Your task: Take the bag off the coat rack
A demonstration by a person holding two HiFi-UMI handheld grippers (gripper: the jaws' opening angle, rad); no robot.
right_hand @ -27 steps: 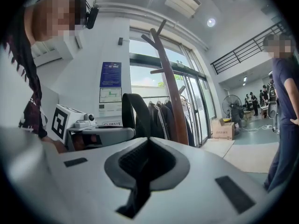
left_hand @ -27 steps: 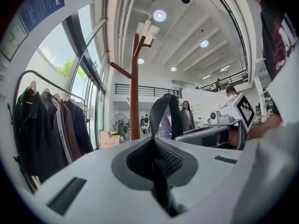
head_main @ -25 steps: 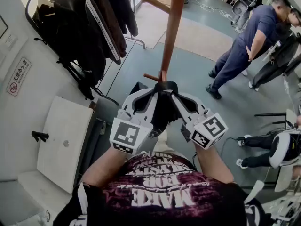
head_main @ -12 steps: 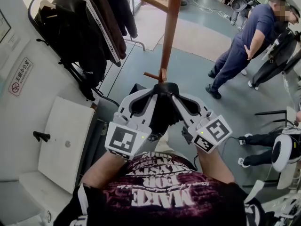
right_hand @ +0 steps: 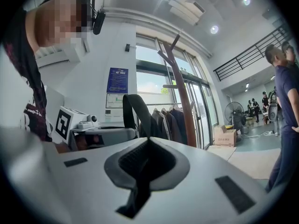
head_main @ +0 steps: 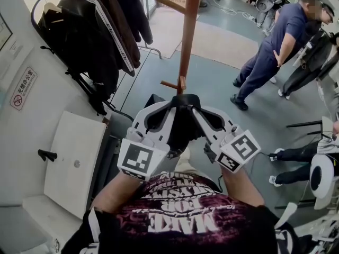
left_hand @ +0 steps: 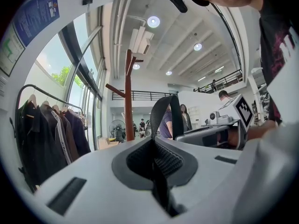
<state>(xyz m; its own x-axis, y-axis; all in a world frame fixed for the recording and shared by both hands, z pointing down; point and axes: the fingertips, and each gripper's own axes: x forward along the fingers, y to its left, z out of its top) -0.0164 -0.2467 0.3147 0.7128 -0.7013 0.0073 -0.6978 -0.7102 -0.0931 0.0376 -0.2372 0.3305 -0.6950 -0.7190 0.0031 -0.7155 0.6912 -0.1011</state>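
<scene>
Bag (head_main: 183, 130), dark and slack, hangs just below two hand-held tools close to the person's chest. The left tool (head_main: 176, 102) and right tool (head_main: 194, 103) meet almost tip to tip, each with its jaws pressed together on the bag's black strap (head_main: 185, 96). The wooden coat rack (head_main: 186, 41) stands just beyond, with a short peg (head_main: 170, 84) near the strap's top. Both gripper views show the strap arching free with no wood through it, so it looks clear of the rack.

To finish well, hold both grips firm and draw the tools back together at one height. That should prevent the strap from twisting and the bag from swinging into the pole.

The bag's long axis runs roughly vertical, body downward, strap loop pointing up.
</scene>
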